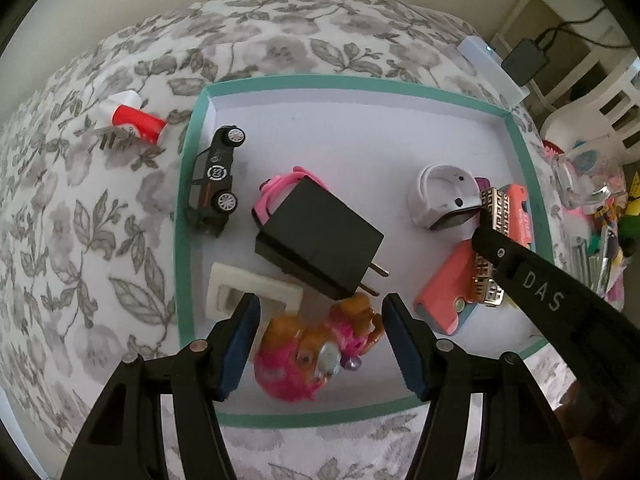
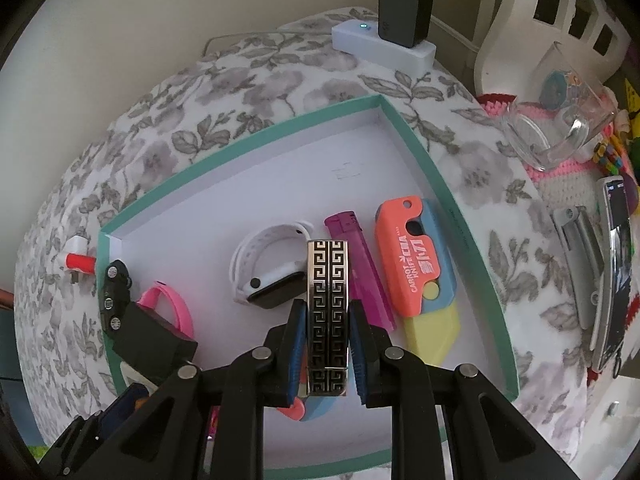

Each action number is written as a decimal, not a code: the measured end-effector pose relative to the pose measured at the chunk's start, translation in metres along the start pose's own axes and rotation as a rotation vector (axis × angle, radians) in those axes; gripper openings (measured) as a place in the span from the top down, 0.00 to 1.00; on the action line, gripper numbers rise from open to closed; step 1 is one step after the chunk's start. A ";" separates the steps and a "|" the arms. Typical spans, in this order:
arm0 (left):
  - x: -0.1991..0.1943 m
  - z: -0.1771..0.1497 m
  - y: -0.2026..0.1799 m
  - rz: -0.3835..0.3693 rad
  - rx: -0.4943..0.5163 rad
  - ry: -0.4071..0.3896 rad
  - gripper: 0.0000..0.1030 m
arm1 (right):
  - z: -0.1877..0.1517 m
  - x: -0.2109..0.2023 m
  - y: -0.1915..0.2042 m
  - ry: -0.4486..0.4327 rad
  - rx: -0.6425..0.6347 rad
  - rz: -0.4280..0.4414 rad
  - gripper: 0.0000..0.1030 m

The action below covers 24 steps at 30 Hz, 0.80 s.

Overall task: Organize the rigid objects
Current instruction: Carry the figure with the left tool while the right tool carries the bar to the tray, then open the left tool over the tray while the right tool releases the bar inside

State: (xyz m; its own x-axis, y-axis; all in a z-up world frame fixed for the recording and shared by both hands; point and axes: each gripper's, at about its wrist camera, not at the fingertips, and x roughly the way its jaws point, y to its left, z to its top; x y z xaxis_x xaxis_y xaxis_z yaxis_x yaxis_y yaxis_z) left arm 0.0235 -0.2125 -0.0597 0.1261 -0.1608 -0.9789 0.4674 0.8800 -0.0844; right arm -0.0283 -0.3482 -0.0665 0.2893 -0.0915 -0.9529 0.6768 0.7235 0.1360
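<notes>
A teal-rimmed white tray (image 1: 182, 216) (image 2: 452, 200) lies on a floral cloth. In it are a black toy car (image 1: 214, 178), a black plug adapter (image 1: 320, 238), a pink band (image 1: 276, 190), a white smartwatch (image 2: 268, 270), a purple lighter (image 2: 360, 264), an orange carrot knife (image 2: 416, 258) and a pink doll (image 1: 316, 354). My right gripper (image 2: 327, 344) is shut on a black and silver patterned lighter (image 2: 327, 320), held above the tray; it also shows in the left wrist view (image 1: 494, 216). My left gripper (image 1: 320, 320) is open and empty above the doll.
A red and white tube (image 1: 134, 120) lies on the cloth left of the tray. A white power strip (image 2: 384, 46) with a black charger (image 2: 404, 14) sits at the back. A glass mug (image 2: 560, 128), a phone (image 2: 614, 272) and clutter lie to the right.
</notes>
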 end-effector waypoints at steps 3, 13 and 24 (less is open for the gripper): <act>0.003 0.002 -0.006 0.040 0.023 -0.015 0.37 | 0.000 0.001 -0.001 0.000 0.003 0.001 0.78; 0.011 0.007 -0.019 0.068 0.051 -0.018 0.37 | 0.001 0.002 0.002 0.006 -0.003 -0.013 0.78; -0.015 0.006 -0.012 0.055 0.060 -0.057 0.28 | 0.003 -0.016 0.012 -0.048 -0.035 -0.021 0.62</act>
State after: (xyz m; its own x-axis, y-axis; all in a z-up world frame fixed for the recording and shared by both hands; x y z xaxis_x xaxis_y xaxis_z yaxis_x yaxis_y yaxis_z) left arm 0.0211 -0.2238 -0.0432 0.2019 -0.1399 -0.9694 0.5096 0.8602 -0.0180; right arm -0.0229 -0.3398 -0.0485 0.3081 -0.1388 -0.9412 0.6588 0.7448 0.1058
